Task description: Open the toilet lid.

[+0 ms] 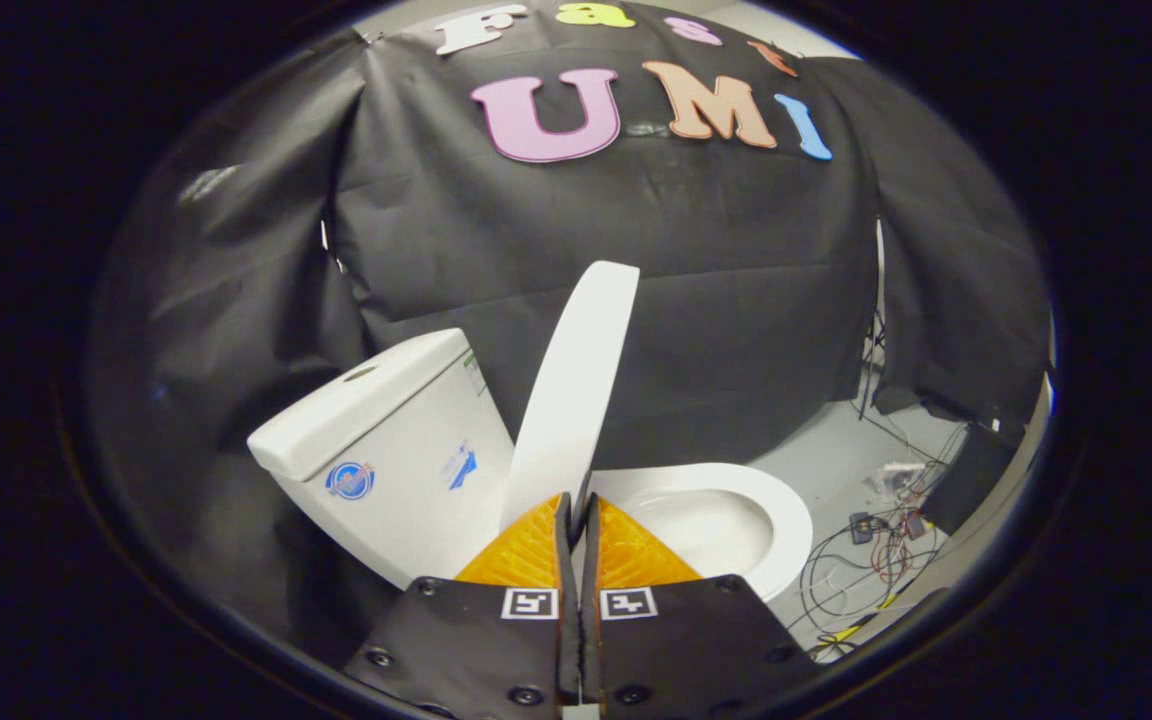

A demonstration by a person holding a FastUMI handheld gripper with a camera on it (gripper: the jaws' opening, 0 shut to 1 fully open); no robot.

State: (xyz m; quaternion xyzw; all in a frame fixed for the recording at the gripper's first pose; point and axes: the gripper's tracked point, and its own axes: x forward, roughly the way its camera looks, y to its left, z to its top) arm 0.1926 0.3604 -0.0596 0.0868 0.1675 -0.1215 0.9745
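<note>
So my gripper (pixel 576 510) is closed right down, fingers nearly touching, and I can't tell if they're pinching the lower edge of the toilet lid (pixel 576 380) or just sitting in front of it. The lid's raised steeply, rising just ahead of the fingers between the tank (pixel 386 440) and the seat (pixel 786 510). My worry: it's not resting on the tank yet, so if I back off it could slam down onto the seat.
</note>
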